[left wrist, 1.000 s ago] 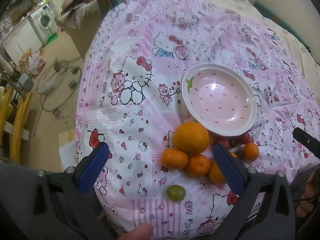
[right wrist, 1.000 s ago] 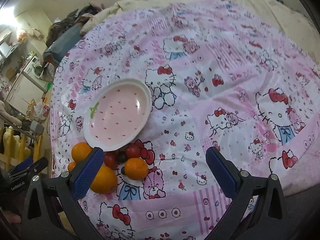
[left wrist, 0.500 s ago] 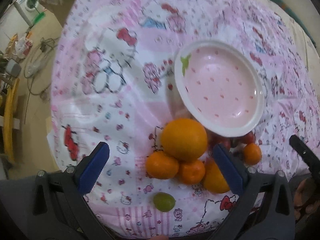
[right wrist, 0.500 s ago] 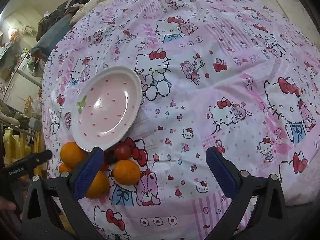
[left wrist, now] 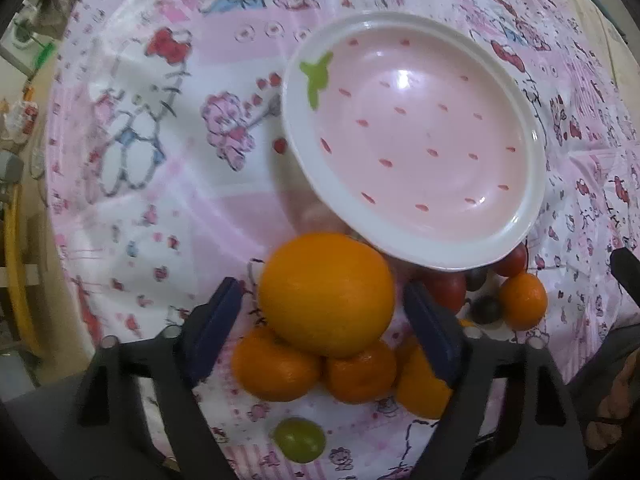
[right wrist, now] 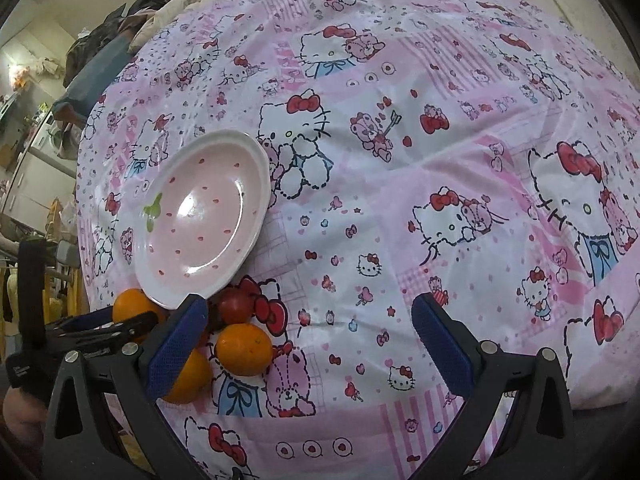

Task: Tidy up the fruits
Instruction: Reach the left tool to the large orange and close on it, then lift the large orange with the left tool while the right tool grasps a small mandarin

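Fruit cluster on a cartoon-cat-print pink cloth (right wrist: 360, 208), at its near left edge; whether the cloth covers a table or a bed cannot be told. The large orange (left wrist: 326, 294) lies at the front of the cluster, just beside the rim of the pink strawberry-pattern plate (left wrist: 416, 140), which holds no fruit. Against the large orange, on the camera side, sit two mandarins (left wrist: 276, 366), with a further orange fruit (left wrist: 420, 388) partly hidden behind the right finger. A green grape (left wrist: 299, 445) lies apart, nearest the camera. To the right are red tomatoes (left wrist: 446, 290), a dark grape (left wrist: 486, 309) and a small mandarin (left wrist: 523, 301).

Left gripper (left wrist: 326, 318): jaws apart, one blue pad on each side of the large orange, a narrow gap showing at the left pad; contact at the right pad is uncertain in this blurred view.

Right gripper (right wrist: 306, 350): jaws wide apart, holding nothing, over the cloth beside the cluster; its left finger overlaps one orange fruit in the view. From this side the plate's near rim overlaps the fruit.
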